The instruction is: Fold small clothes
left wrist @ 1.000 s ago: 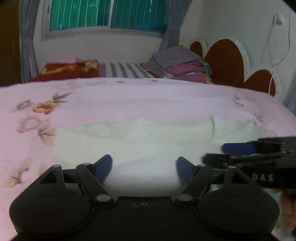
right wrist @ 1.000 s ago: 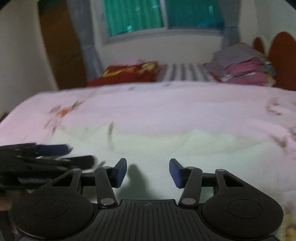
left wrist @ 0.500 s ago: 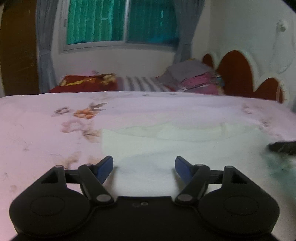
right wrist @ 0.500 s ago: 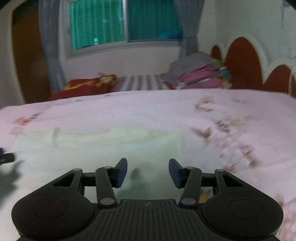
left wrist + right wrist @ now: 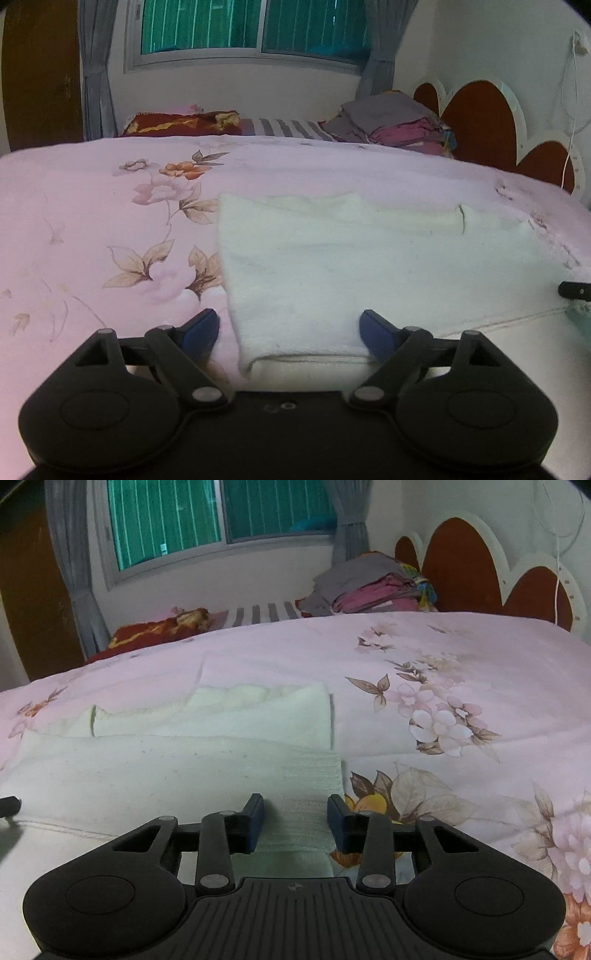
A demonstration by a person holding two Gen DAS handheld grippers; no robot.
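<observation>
White cloth, one small garment [image 5: 369, 266], lies spread flat on the pink flowered bedspread [image 5: 92, 229], and a second ago both tools crowded together over its middle; now they have parted to opposite ends. The left gripper [image 5: 290, 328] has slid out to the garment's left edge: its jaws are spread wide, one blue pad over bare bedspread, the other over the cloth, with the near left corner lying between them and not pinched. That corner shows a doubled hem with a line of stitching.

The garment is already folded lengthwise, a narrower layer lying along its far side with a short slit in it. From the right wrist camera the same garment [image 5: 166, 775] ends in a ribbed band at its right. The right gripper [image 5: 295, 823] has travelled there, and its jaws, half closed compared with half a second ago, stand on either side of that ribbed band; I cannot tell if they are pressing it yet.

Farther back sit one red cushion [image 5: 177, 123] at the left and one stack of folded clothes [image 5: 391, 122] at the right, by the headboard [image 5: 480, 122].
</observation>
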